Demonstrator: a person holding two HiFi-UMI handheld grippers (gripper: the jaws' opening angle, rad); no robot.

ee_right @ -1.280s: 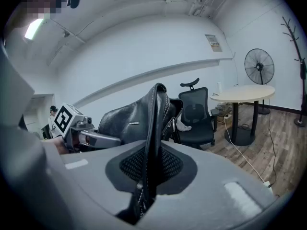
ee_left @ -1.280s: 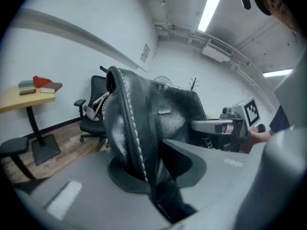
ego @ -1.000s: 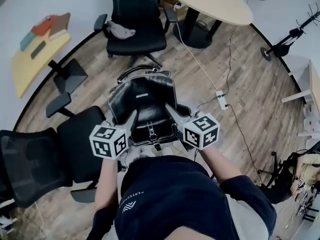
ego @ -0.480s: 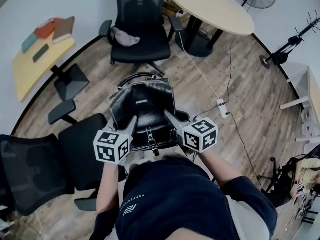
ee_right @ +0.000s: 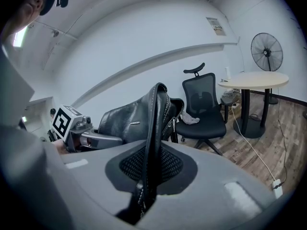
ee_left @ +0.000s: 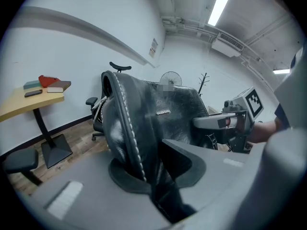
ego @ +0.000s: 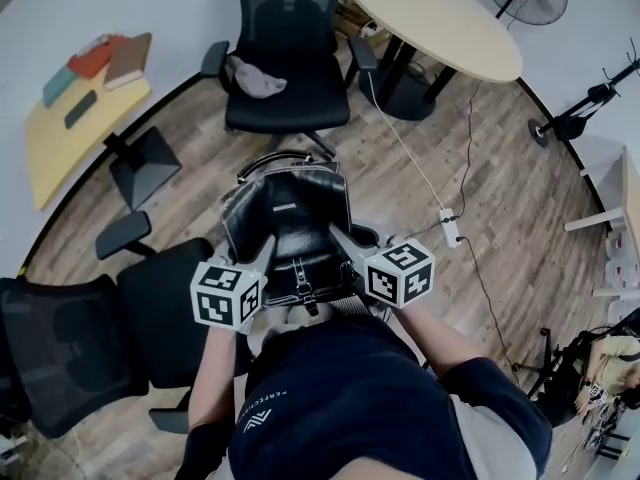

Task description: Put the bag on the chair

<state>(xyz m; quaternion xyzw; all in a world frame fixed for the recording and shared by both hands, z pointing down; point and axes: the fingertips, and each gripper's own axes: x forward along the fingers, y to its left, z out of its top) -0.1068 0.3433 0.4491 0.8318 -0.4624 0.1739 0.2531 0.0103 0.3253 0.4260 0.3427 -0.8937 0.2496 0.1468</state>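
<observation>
black bag (ego: 290, 213), near edge behind dark shirt (ego: 340, 398)

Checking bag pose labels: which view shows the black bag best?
Head view: nearly the whole black bag shows from above, unwarped. Both gripper views show only a stitched edge close up and one side panel.

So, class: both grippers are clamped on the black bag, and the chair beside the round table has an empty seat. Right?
Not quite: the seat is not empty. The head view shows a light cloth lying on that chair. The rest stands: the left gripper and right gripper are both clamped on the black bag, and the chair is beside the round table.
</observation>
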